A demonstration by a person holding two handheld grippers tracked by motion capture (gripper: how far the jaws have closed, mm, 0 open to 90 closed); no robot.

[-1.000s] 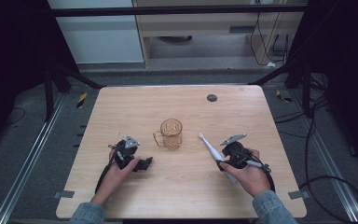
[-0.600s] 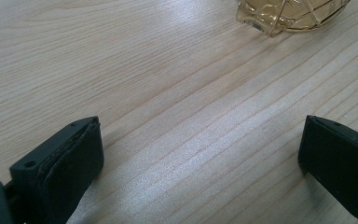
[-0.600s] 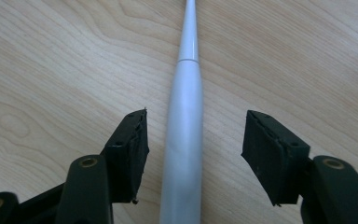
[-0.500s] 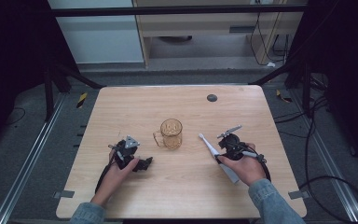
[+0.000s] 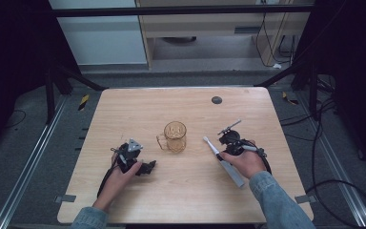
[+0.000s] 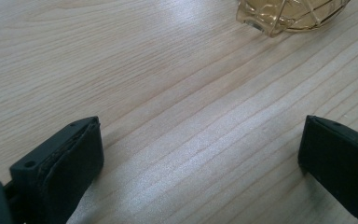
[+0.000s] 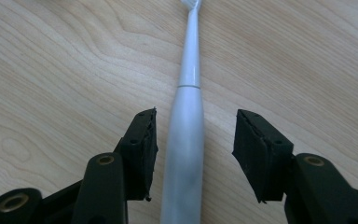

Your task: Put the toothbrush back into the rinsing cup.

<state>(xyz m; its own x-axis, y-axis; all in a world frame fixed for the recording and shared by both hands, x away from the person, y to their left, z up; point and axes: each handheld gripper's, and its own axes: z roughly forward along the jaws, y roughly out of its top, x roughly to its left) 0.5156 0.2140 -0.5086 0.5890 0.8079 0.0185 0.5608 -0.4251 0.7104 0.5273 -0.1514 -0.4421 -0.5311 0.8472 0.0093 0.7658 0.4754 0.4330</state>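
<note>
A white electric toothbrush (image 5: 224, 161) lies flat on the wooden table (image 5: 181, 102), brush head pointing toward an amber glass mug (image 5: 174, 137) at the table's middle. My right gripper (image 5: 225, 151) is down over the toothbrush. In the right gripper view its jaws are open on either side of the toothbrush handle (image 7: 185, 140), with a gap on each side. My left gripper (image 5: 147, 168) rests on the table left of the mug, jaws wide open with bare wood between them. The mug's base (image 6: 291, 14) shows at the top of the left gripper view.
A small dark round disc (image 5: 216, 100) sits on the table near its far edge. Cables run across the floor to the right of the table. A metal frame and cabinets stand beyond the far edge.
My right gripper has moved left and forward onto the toothbrush, so its jaws now straddle the handle. The left gripper and mug have stayed put.
</note>
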